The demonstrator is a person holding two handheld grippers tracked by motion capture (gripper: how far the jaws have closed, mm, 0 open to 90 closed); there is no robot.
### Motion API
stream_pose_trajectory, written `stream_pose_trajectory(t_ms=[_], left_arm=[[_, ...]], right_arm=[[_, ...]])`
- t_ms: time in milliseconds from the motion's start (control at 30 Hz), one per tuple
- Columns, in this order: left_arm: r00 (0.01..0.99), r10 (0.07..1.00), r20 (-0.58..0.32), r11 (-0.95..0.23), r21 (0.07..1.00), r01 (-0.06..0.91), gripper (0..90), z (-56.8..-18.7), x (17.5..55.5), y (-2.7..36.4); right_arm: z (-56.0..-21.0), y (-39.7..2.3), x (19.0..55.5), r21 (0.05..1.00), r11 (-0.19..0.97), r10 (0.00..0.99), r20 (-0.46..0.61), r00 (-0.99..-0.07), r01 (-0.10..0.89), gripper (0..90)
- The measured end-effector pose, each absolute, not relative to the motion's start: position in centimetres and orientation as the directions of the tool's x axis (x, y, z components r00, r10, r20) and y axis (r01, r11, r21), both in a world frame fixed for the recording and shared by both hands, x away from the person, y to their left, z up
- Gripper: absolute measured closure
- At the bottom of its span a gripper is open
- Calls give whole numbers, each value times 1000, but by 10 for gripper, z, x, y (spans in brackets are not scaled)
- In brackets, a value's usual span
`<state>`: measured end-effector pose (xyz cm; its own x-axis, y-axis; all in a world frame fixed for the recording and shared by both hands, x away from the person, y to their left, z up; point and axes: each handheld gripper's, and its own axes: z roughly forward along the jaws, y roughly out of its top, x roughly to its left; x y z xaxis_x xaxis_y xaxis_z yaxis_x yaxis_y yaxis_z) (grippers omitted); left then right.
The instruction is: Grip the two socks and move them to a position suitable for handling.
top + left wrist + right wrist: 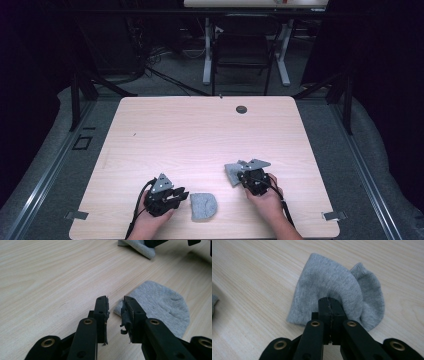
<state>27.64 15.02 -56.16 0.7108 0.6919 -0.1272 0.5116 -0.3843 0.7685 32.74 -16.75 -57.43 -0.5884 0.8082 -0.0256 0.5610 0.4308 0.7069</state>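
Meanwhile right gripper [329, 301] was clamped on a bunched grey sock [332, 287]; left gripper [115, 307] stood apart, unloaded, beside second grey sock [160, 305] near table's [200, 135] front edge.

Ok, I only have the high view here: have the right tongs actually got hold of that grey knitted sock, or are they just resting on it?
Observer: They have it. In the right gripper view the right tongs are shut on a fold of the grey knitted sock, and the fabric bunches around the tips.
Operator: And the left tongs, anything in them?
Observer: No. The left gripper view shows them standing open with nothing between the pads.
Operator: How close is the second, flat grey sock?
Observer: It lies on the light wooden table, its near corner just beyond the tip of one jaw, not between the two.
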Motion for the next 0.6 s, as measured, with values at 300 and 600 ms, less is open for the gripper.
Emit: stream_pose_trajectory(t_ms=[300, 600], left_arm=[[711, 692, -125, -387, 768, 511, 723, -562, 276, 150], [710, 692, -125, -388, 765, 514, 717, -562, 276, 150]], right_arm=[[-574, -151, 321, 701, 405, 818, 9, -575, 586, 900], [-574, -117, 321, 700, 398, 811, 34, -584, 593, 900]])
